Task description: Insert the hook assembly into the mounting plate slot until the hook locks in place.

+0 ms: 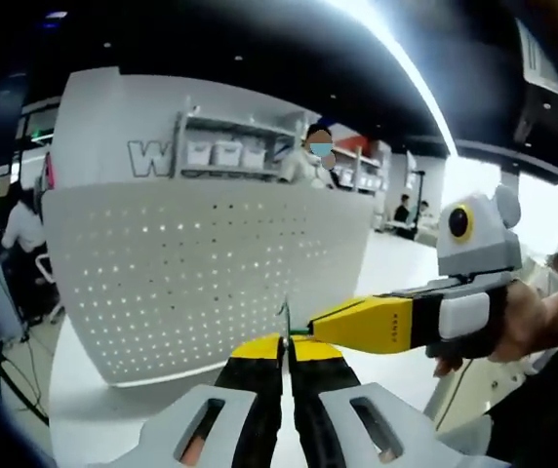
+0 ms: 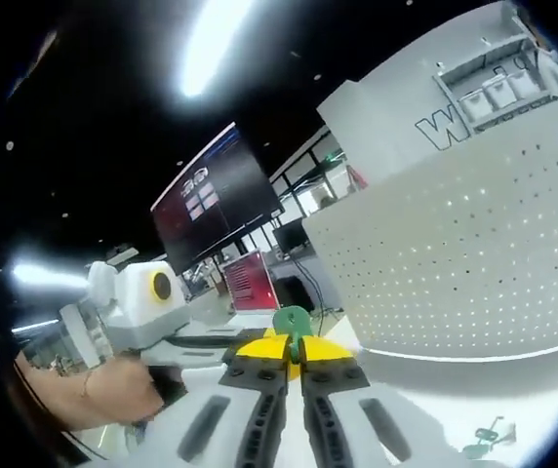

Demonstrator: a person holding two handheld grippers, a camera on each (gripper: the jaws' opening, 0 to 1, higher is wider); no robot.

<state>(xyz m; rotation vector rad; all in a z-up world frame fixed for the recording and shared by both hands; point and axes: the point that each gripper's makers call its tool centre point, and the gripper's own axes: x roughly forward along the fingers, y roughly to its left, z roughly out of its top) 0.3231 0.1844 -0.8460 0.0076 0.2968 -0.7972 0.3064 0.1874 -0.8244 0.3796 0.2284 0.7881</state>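
White perforated mounting plate (image 1: 211, 283) stands upright on the pale table (image 1: 94, 409), curving across my left gripper view; in the right gripper view the same plate (image 2: 474, 263) fills the side beyond my jaws. I take it as my landmark. Behind its top edge sits a shelf unit with small bins (image 1: 225, 151), and a dark wall screen (image 2: 216, 210) hangs well off to the plate's far side.

My left gripper (image 1: 285, 343) sits just in front of the plate's lower edge, jaws nearly together, pinching a thin green hook assembly (image 1: 286, 317) edge-on. My right gripper (image 2: 294, 353) comes in from the side, tips meeting at that same piece, jaws narrow and gripping the green hook (image 2: 292, 322) by its round head. Both are short of the plate, not touching it.

A second small green part (image 2: 484, 436) lies on the table below the plate's rim.
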